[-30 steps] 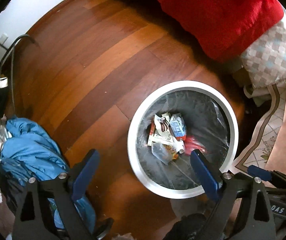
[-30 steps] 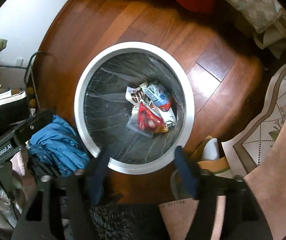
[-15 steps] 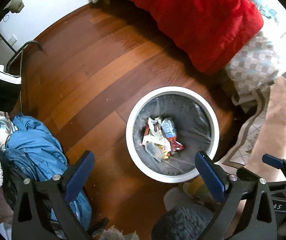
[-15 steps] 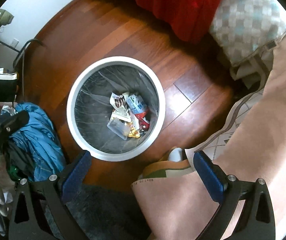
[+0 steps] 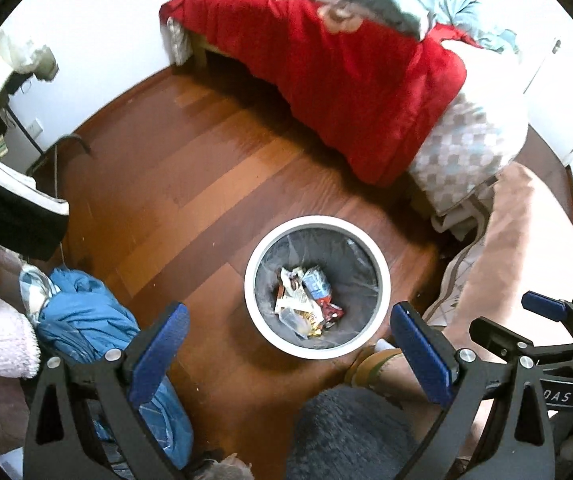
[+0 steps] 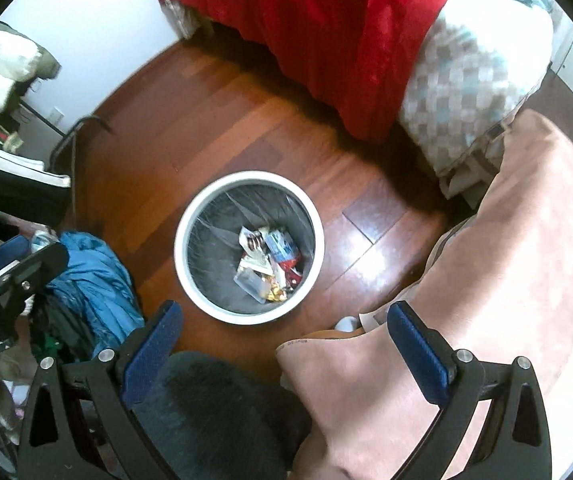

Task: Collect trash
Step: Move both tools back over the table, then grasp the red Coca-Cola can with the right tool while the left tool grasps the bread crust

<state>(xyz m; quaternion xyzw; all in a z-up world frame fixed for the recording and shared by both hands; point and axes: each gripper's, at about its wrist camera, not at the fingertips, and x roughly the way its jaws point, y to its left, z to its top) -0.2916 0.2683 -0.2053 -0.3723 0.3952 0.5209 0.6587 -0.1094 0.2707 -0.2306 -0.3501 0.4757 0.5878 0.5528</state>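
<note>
Both claws hang high over the floor, spread wide with nothing between the blue pads: the left claw point(image 5: 290, 348) and the right claw point(image 6: 282, 344). Below lies a wood floor point(image 5: 190, 176), with a bed under a red blanket point(image 5: 346, 92) along the far wall. A pink rug point(image 6: 506, 280) reaches in from the right. The white-rimmed bin point(image 6: 184, 264) stands on bare boards, apart from the bed, with a blue jacket point(image 5: 86, 320) near its left. The trash point(image 6: 268, 264), wrappers and a clear tub, sits in the bin's bottom.
</note>
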